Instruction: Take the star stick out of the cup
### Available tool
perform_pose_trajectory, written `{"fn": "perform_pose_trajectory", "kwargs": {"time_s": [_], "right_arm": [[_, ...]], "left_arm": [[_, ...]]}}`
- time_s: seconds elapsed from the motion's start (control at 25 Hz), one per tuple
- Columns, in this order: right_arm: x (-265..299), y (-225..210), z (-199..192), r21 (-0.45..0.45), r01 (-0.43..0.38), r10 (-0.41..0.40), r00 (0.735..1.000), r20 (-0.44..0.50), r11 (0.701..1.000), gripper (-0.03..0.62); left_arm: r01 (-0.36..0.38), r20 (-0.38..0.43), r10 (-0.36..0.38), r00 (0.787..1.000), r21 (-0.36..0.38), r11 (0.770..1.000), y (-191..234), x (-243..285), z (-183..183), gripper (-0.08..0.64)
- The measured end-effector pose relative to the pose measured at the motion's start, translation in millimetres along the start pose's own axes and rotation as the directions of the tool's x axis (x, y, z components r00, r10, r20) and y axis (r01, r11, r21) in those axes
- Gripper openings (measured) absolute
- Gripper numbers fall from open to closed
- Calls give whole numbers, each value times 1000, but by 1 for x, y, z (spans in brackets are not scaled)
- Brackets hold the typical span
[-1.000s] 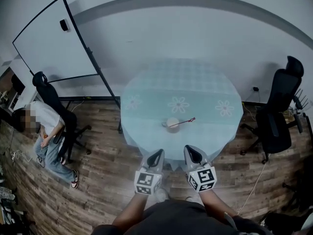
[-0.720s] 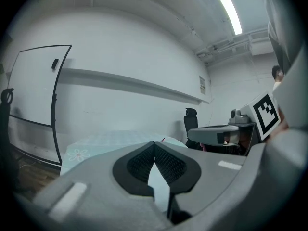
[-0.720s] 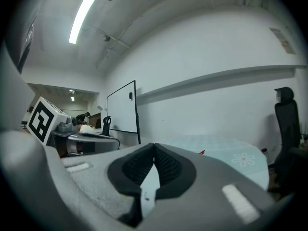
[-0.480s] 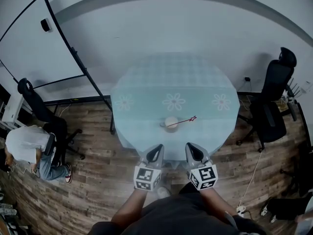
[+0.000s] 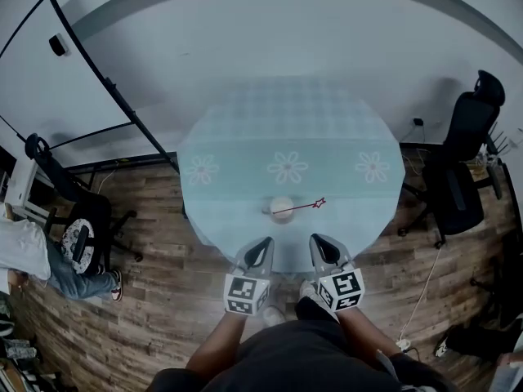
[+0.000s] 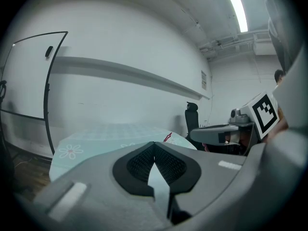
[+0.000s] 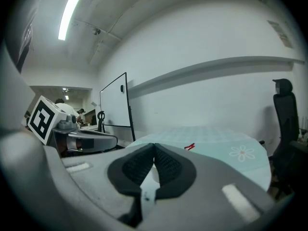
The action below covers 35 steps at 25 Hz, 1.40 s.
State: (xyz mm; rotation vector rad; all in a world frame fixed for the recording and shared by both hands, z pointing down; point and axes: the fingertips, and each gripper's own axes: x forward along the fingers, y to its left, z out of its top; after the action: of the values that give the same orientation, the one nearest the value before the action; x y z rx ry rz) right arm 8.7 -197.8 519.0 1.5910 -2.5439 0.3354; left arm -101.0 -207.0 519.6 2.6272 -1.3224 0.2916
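I'm holding the left claw (image 5: 260, 250) and right claw (image 5: 320, 247) pinched together on nothing, side by side. The star stick (image 5: 299, 208) is leaning in the cup (image 5: 280, 210) on the bench (image 5: 294, 121), ahead of both claws.

This looks like an office meeting room. A wheeled whiteboard (image 5: 49, 80) stands against a plain white wall, and black swivel office chairs (image 5: 462, 137) sit on a wood-plank floor (image 5: 163, 284) around a round table (image 5: 290, 129) with a flowered cloth. A strip light (image 6: 237, 8) and exposed pipes run across the ceiling.
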Motion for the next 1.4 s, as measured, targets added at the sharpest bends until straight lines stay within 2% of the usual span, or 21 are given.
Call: {"fn": "perform_pose_trajectory", "kwargs": {"time_s": [0.32,0.68,1.04,1.4], "right_arm": [[27,-19,-23,-3,-20,20,998,-55,1000,3],[54,-38,-49,33,-35,37,996,-76,999,3],[84,-54,-80,102,-79,89,991,-101,992,46],[113,-63,-87,126,-88,101,990,-102,988,61]], "left_arm": [[-22,-42,21,999,-20,1000,6,30,-14,5],[-43,-112,36,993,-58,997,17,53,-50,5],[-94,-136,80,987,-103,990,37,74,-75,5],[-120,-143,104,984,-112,986,52,87,-85,5]]}}
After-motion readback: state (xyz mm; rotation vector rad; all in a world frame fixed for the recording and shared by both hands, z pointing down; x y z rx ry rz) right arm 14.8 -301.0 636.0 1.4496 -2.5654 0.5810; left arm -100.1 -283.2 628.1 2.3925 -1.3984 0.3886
